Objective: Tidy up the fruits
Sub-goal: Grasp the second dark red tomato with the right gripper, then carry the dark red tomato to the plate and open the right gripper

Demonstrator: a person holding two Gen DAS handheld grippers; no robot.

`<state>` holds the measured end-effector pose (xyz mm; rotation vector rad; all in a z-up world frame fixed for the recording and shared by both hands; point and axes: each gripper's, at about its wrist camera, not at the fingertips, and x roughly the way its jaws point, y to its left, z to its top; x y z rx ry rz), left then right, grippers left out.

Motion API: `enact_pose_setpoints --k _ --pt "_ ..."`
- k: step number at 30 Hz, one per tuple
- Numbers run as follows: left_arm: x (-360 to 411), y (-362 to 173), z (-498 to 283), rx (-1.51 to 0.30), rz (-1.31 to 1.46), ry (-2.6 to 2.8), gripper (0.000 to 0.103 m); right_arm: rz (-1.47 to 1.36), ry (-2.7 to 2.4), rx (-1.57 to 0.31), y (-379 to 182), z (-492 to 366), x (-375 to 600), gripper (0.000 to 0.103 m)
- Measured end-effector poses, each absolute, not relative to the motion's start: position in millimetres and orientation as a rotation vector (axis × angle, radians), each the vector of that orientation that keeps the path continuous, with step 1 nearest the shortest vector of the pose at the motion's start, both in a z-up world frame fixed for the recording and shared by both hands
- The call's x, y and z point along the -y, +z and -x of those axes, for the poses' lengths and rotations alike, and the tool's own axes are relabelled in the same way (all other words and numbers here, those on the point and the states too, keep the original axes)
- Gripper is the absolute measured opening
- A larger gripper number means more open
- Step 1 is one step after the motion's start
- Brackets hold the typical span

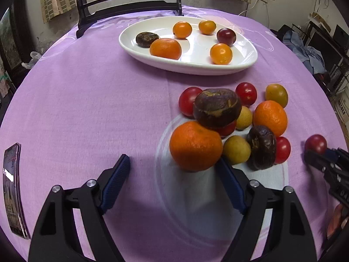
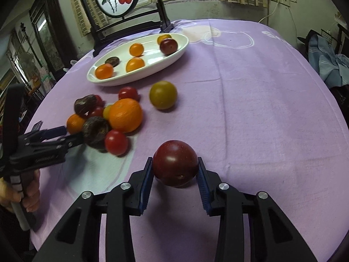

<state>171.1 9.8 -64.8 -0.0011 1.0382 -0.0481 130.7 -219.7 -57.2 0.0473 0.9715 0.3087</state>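
The white oval plate [image 1: 187, 65] at the far side of the purple-clothed tabletop [image 1: 87, 109] serves as the landmark; it already holds six fruits, among them a mandarin [image 1: 165, 48] and a dark plum [image 1: 226, 36]. On the near side of the plate lies the unsorted heap. The left tongs [image 1: 172, 170] stand released, jaws wide, with the big orange mandarin [image 1: 195, 146] at the heap's near edge not yet between them: the right-hand pad lies just beside or under its lower flank, the left-hand pad well apart from it. If the jaws shut from this offset, I judge that the mandarin would be shoved sideways rather than gripped, and the push could topple the dark wrinkled fruit [image 1: 217, 108] perched on top of the heap and send the red cherry tomatoes [image 1: 189, 100] rolling across the cloth. Farther from the plate, on the heap's right, the right tongs [image 2: 175, 170] are clenched on a dark red plum [image 2: 175, 163], which both blue pads touch at its widest part. Its skin looks smooth and round, so a tilt on the way to the plate might let it slip, and a careless drop could knock the plated fruit about.
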Motion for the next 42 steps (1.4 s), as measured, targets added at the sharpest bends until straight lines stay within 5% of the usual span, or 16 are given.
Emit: enact_pose_setpoints --k 4,21,36,42 --pt "2 -61 -173 -1.013 -0.034 -0.133 0.042 -0.043 0.325 -0.970 -56 -124 213 0.039" --pt "-11 26 -193 -0.859 -0.009 -0.150 0.042 0.018 0.436 -0.785 16 -150 173 0.039" --pt "-2 -15 -319 -0.988 0.017 -0.070 0.043 0.004 0.346 -0.925 -28 -300 142 0.043" --pt "-8 -4 -322 -0.936 0.068 -0.055 0.063 -0.037 0.346 -0.900 -24 -296 150 0.059"
